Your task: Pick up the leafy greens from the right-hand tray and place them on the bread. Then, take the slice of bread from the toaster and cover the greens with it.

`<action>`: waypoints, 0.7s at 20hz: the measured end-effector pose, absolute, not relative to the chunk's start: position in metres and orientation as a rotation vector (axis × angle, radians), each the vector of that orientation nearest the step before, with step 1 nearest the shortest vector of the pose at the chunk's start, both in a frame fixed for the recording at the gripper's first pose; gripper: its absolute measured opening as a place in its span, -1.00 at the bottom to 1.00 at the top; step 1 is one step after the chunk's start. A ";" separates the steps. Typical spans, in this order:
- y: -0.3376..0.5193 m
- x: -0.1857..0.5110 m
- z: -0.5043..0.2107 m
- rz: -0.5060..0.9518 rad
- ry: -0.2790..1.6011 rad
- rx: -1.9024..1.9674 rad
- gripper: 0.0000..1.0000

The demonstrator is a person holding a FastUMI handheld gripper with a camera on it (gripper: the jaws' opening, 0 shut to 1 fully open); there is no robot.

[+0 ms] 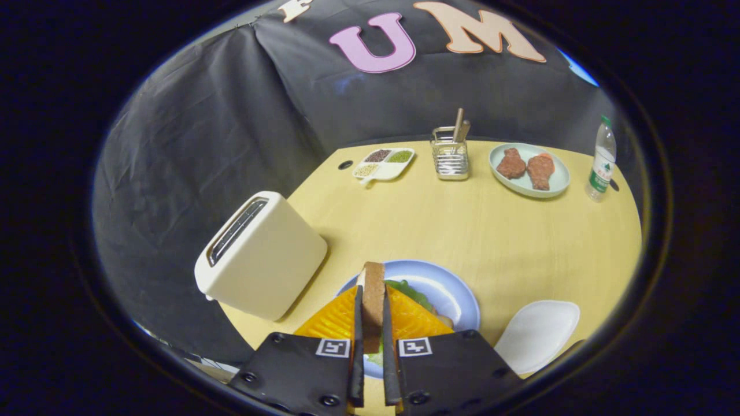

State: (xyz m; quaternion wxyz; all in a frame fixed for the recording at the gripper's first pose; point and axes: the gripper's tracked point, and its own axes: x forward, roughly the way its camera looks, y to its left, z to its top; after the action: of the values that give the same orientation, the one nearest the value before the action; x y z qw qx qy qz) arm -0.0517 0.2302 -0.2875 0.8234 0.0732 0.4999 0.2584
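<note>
My gripper [373,300] is shut on a slice of bread [373,286], held upright on its edge between the two orange fingers [332,318]. It hangs over the blue plate [448,289]. On that plate the leafy greens [413,292] show just right of the held slice; what lies under them is hidden by the fingers. The cream toaster [260,254] stands to the left of the plate, its slot [237,231] dark and with no bread showing. An empty white tray [537,335] lies to the right of the plate.
Across the yellow table [462,225] stand a divided dish of grains [384,163], a wire holder with utensils [451,153], a pale green plate with two pieces of meat [529,169] and a water bottle [601,159]. The black cloth wall closes in behind and left.
</note>
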 end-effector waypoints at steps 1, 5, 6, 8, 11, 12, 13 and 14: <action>0.226 -0.053 -0.290 0.540 1.071 0.153 -0.67; 0.206 -0.060 -0.300 0.513 1.101 0.115 -0.37; 0.205 -0.063 -0.303 0.519 1.114 0.116 -0.25; 0.198 -0.069 -0.306 0.517 1.130 0.096 -0.02; 0.193 -0.079 -0.308 0.531 1.150 0.085 0.33; 0.191 -0.081 -0.309 0.534 1.151 0.078 0.44; 0.188 -0.081 -0.308 0.533 1.149 0.071 0.56; 0.187 -0.081 -0.305 0.535 1.140 0.070 0.67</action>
State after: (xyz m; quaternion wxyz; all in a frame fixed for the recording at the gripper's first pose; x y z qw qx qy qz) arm -0.0807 0.1873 -0.3048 0.8076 0.0326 0.5332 0.2500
